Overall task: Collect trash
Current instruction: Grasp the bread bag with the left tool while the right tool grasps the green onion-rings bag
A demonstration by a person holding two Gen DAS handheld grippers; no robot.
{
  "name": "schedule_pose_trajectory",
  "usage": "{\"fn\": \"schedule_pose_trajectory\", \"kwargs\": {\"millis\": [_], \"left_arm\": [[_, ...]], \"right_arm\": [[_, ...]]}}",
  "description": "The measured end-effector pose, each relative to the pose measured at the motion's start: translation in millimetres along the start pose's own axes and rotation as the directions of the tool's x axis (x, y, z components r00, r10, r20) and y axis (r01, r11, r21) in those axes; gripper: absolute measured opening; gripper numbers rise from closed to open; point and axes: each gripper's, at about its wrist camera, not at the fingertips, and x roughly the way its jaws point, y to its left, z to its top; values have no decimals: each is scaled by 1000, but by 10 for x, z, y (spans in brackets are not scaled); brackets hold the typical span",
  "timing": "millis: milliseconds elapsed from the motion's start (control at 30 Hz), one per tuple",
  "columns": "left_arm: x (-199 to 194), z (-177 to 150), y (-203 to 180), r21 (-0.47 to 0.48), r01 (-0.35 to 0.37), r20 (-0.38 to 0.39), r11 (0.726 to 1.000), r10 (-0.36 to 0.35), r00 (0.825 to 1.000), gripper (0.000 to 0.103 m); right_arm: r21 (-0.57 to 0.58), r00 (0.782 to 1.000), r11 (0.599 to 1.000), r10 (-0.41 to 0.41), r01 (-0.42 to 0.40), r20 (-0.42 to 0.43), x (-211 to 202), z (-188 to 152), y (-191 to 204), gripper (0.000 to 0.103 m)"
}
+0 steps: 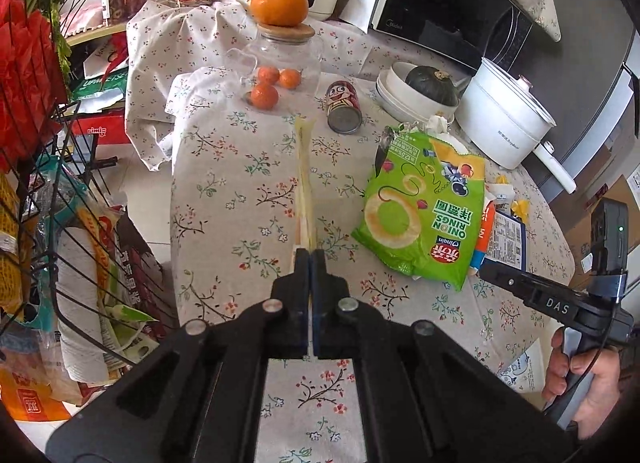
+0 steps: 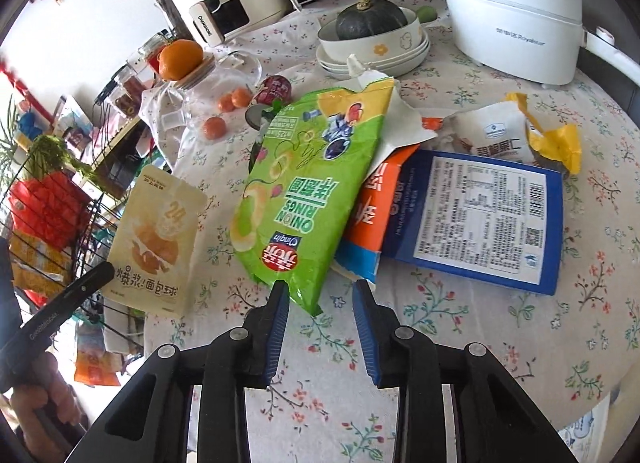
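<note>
My left gripper (image 1: 310, 253) is shut on a cream bread-ball wrapper (image 1: 305, 183), which shows edge-on as a thin strip in the left wrist view. In the right wrist view the same wrapper (image 2: 154, 231) hangs lifted off the table's left edge. A green onion-rings bag (image 2: 304, 187) lies on the floral tablecloth (image 2: 460, 327). My right gripper (image 2: 321, 292) is open at the bag's near corner. That corner lies between the fingers, close to the left one, with a gap still showing. From the left wrist view the right gripper (image 1: 486, 269) sits beside the green bag (image 1: 420, 207).
Under the bag lie an orange wrapper (image 2: 366, 219), a blue packet (image 2: 480, 223) and a white-and-yellow wrapper (image 2: 500, 135). Behind are a red can (image 1: 344, 107), a glass jar of tangerines (image 1: 280, 63), stacked bowls with a squash (image 2: 372, 47) and a white pot (image 2: 516, 19). A wire rack (image 1: 60, 203) stands left.
</note>
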Motion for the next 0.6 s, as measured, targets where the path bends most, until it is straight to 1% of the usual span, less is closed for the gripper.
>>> {"fn": "schedule_pose_trajectory", "kwargs": {"millis": [67,167,333,433,467,500,533,600], "left_arm": [[-25,0,21,1,1,6,1000,-1,1000,1],[-36,-3,44,5,1,5,1000,-1,1000,1],[16,-28,80,7,0,-15,1000,0,1000,1],[33,-37,78,10,-4,-19,1000,4,1000,1],[30,-40,78,11,-4,-18,1000,4,1000,1],[24,-43,75,13,-5,-16,1000,5,1000,1],[17,-40,72,16,-7,-13,1000,7,1000,1],[-10,-46,58,18,-9,-3,1000,9,1000,1]], "right_arm": [[4,1000,1000,-2,2,3,99,27,36,33],[46,1000,999,-2,2,4,207,51,2,34],[108,999,993,45,-45,2,336,110,-89,34],[138,996,986,89,-89,11,397,145,-138,34],[150,994,983,106,-107,12,407,153,-151,32],[158,992,979,127,-128,15,412,157,-160,18],[163,989,975,148,-150,22,403,162,-160,13],[148,987,976,155,-158,35,338,174,-126,10]]}}
